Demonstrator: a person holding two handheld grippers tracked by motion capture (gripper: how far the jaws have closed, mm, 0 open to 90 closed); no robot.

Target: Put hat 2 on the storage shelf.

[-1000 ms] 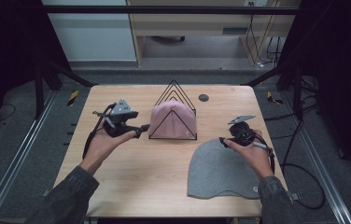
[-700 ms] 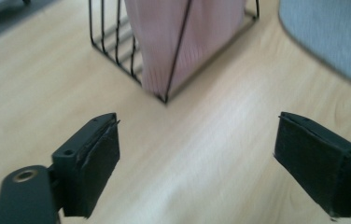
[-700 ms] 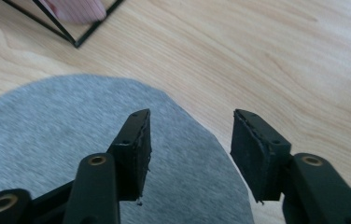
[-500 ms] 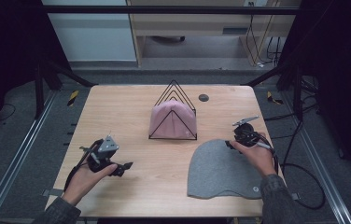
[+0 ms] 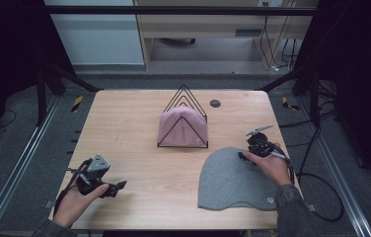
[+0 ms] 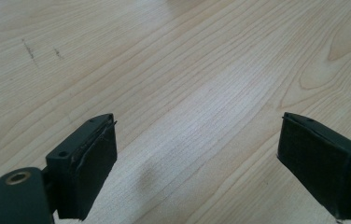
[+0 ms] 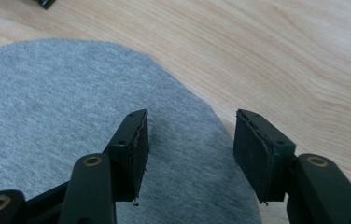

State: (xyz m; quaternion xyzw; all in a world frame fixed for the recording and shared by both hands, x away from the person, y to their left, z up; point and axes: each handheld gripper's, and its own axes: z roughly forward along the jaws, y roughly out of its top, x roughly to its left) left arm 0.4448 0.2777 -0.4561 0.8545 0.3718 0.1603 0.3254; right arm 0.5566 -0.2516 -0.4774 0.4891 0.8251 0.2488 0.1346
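Note:
A grey beanie [image 5: 235,180] lies flat on the table's front right. My right gripper [image 5: 243,155] hovers at its far edge, open, jaws straddling the rounded rim of the grey beanie [image 7: 71,116] with nothing between them [image 7: 190,140]. A pink beanie [image 5: 182,126] sits draped inside a black wire rack [image 5: 183,98] at the table's middle. My left gripper [image 5: 117,186] rests near the front left corner, open over bare wood [image 6: 197,144].
A small dark round disc [image 5: 215,103] lies behind the rack on the wooden table [image 5: 124,128]. Cables trail off the right side. Metal rails run along both sides of the table on the floor.
My left gripper pulled back from beside the rack to the front left corner of the table. My right gripper edged slightly toward the grey beanie's far rim.

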